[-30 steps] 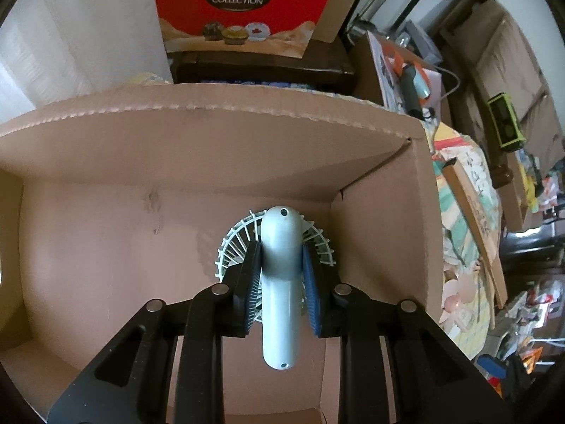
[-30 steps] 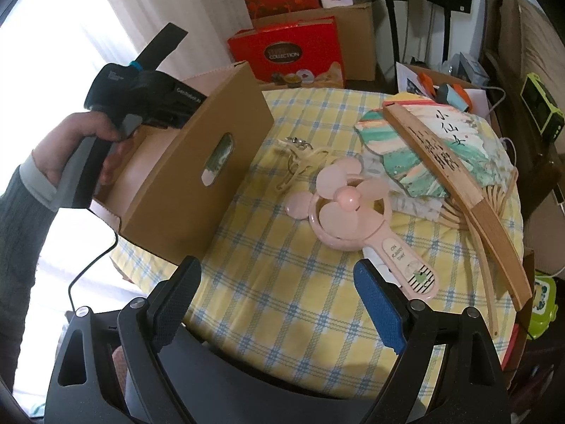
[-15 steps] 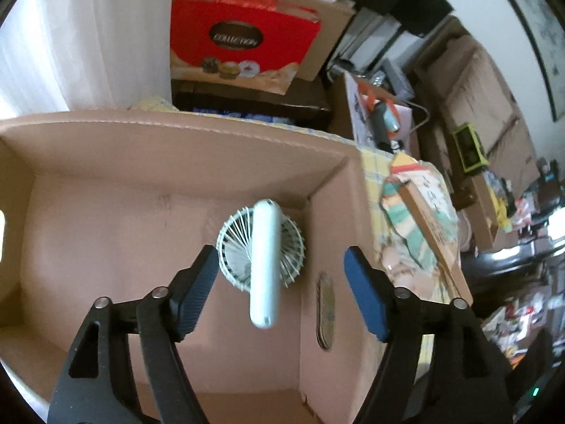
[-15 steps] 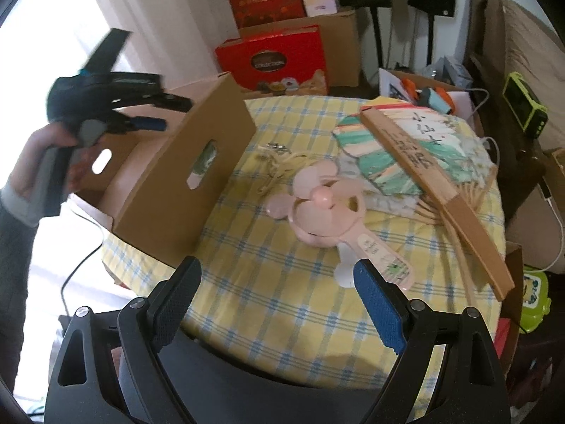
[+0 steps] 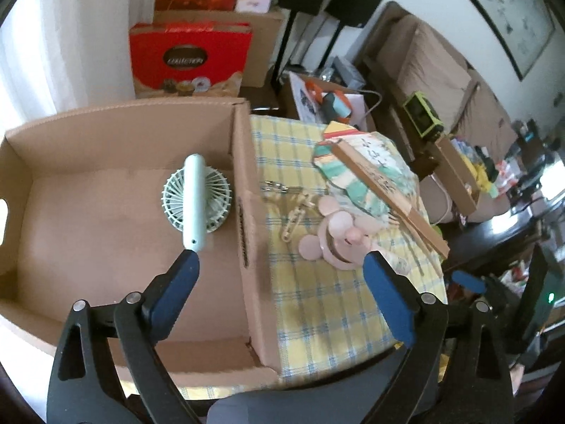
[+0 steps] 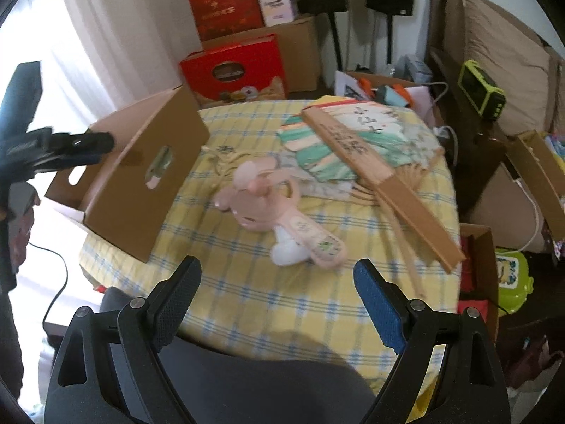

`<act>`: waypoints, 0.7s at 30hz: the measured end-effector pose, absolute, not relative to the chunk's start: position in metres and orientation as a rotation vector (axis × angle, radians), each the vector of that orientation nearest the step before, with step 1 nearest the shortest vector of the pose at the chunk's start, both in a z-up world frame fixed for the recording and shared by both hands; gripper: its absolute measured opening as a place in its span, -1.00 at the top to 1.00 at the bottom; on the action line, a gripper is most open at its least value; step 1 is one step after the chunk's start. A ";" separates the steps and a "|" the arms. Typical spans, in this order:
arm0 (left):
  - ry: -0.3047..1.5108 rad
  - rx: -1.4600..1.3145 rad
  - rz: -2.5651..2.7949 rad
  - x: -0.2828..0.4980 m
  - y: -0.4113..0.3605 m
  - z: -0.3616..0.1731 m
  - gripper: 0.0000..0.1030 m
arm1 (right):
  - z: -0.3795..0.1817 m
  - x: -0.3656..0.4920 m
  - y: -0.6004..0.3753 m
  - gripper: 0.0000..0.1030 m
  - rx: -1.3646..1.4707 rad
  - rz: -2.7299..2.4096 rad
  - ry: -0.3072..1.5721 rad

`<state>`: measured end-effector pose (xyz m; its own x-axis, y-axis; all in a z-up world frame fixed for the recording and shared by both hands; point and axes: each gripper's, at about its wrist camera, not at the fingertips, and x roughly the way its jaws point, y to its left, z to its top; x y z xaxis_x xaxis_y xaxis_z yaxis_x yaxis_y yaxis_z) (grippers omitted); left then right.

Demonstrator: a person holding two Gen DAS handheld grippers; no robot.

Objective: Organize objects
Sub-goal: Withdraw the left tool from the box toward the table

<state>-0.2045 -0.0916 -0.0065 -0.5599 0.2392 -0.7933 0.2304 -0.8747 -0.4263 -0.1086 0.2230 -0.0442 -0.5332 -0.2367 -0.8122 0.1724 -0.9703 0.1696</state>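
Pictured over a checked-cloth bench [image 6: 300, 304]: two hand-held grippers mid-tidy. In the box [image 5: 106, 130], a green fan [image 5: 196, 202] lying flat on the cardboard floor near the right wall, handle folded over its round grille. Left gripper [image 5: 280, 268] raised above the box edge, fingers [image 5: 185, 272] opening wide, nothing between them, green fan just beyond the left fingertip and untouched.

Outside the box, on the cloth: a pink fan [image 6: 279, 212], head toward the box, handle end nearest the right gripper [image 6: 277, 275]. Long axis running on a slant, from upper left to lower right in the right wrist view. Right gripper's fingers [image 6: 376, 293] spread wide and empty, handle just ahead of the gap and slightly right of centre. Beside the pink fan, a paper fan [image 6: 360, 148] with its wooden guard overlapping the far side.

Likely next: pink fan into the box. Nearer by far, the right hand; grip best taken across the handle, with the wrist turned to square the fingers to that slant.
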 end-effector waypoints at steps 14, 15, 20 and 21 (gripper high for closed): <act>-0.562 -1.406 2.686 -0.181 -0.012 0.000 -1.00 | -0.049 -0.089 0.250 -0.99 1.340 -2.671 -0.017; -0.558 -1.406 2.682 -0.179 -0.007 -0.002 -1.00 | -0.050 -0.088 0.250 -0.99 1.339 -2.676 -0.007; -0.562 -1.412 2.660 -0.174 0.012 -0.014 -1.00 | -0.054 -0.087 0.254 -0.99 1.344 -2.684 -0.011; -0.571 -1.422 2.644 -0.174 0.016 -0.018 -1.00 | -0.055 -0.087 0.255 -0.99 1.346 -2.683 -0.017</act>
<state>-0.1742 0.0157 -0.0182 -0.5643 0.2478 -0.7875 0.0995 -0.9265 -0.3628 -0.0871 0.2551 -0.0553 -0.5901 -0.1299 -0.7968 0.1201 -0.9901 0.0725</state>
